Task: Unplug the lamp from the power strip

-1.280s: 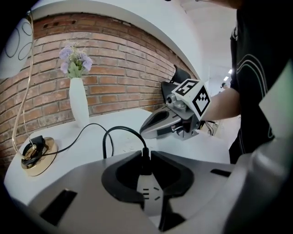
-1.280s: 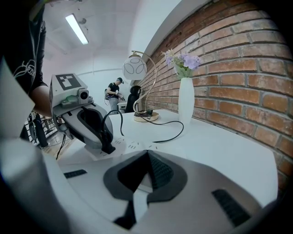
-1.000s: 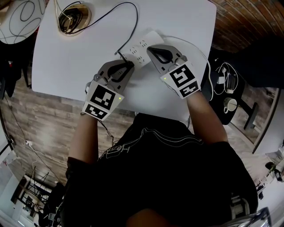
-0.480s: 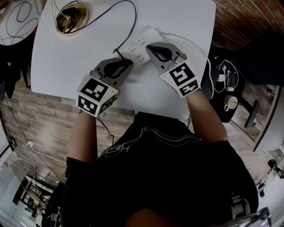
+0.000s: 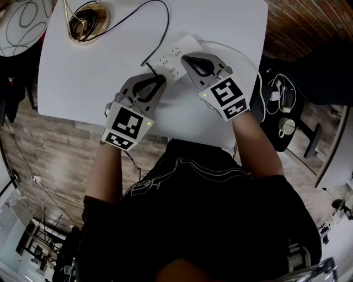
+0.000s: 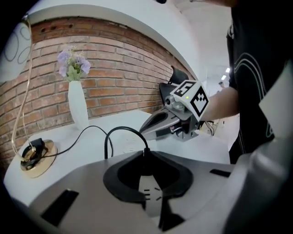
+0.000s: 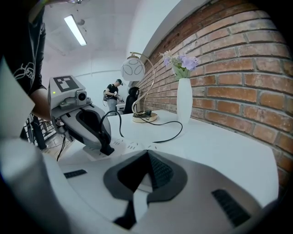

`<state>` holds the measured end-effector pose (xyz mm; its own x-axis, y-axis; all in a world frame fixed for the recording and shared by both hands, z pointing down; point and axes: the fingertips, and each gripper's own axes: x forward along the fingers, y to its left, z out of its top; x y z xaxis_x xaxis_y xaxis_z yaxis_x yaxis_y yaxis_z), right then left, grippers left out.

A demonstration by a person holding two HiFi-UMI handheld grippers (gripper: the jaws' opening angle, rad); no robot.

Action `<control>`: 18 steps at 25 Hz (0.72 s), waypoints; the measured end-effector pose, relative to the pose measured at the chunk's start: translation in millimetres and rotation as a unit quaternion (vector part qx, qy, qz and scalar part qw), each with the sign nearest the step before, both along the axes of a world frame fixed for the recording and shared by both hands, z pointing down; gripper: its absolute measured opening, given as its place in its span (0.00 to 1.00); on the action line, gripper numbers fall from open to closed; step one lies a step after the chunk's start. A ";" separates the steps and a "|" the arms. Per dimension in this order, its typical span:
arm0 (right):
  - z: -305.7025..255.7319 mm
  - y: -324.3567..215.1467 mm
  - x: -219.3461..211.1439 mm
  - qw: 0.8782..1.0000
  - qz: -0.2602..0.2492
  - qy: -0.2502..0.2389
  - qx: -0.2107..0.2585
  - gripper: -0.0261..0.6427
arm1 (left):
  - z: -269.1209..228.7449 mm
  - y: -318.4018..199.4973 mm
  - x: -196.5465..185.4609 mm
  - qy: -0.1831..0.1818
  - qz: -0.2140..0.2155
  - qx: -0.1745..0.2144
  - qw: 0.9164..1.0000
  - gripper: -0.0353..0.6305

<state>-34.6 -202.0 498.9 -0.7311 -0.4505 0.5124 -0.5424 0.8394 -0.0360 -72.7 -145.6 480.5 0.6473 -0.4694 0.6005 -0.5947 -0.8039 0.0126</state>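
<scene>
**Plug pinched at the power strip**

We see the lamp's black plug (image 7: 107, 147) at the left end of the white power strip (image 5: 174, 56), sitting against the strip's face, with our left claw (image 6: 145, 153) clamped tight on it. Our right claw (image 7: 147, 153) has its jaws together with nothing between them, its tip over the strip's top just right of the plug. From the plug the black cord (image 5: 161, 16) loops away from the strip across the white counter (image 5: 99, 77) to the gold lamp base (image 5: 87, 21), well apart from the strip. Beyond the strip, a white vase (image 7: 184, 104) of purple flowers (image 7: 181, 61) stands by the brick wall (image 7: 238, 68).
</scene>
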 end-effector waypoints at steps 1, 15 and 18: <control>-0.4 0.1 -0.5 1.000 0.001 -0.002 -0.001 0.03 | 0.1 -0.9 -1.2 0.012 -0.006 -0.015 1.000 0.12; 1.2 0.3 1.3 1.000 0.006 -0.008 0.000 0.03 | -1.7 2.0 2.3 -0.043 0.016 0.051 0.998 0.12; -0.2 0.6 -0.2 1.000 0.007 -0.011 -0.001 0.03 | -0.3 3.6 2.5 -0.058 0.024 0.062 0.996 0.12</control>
<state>-34.9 -201.4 498.7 -0.7359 -0.4593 0.4974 -0.5524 0.8322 -0.0487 -70.2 -142.0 480.2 0.5995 -0.5151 0.6125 -0.5476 -0.8222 -0.1554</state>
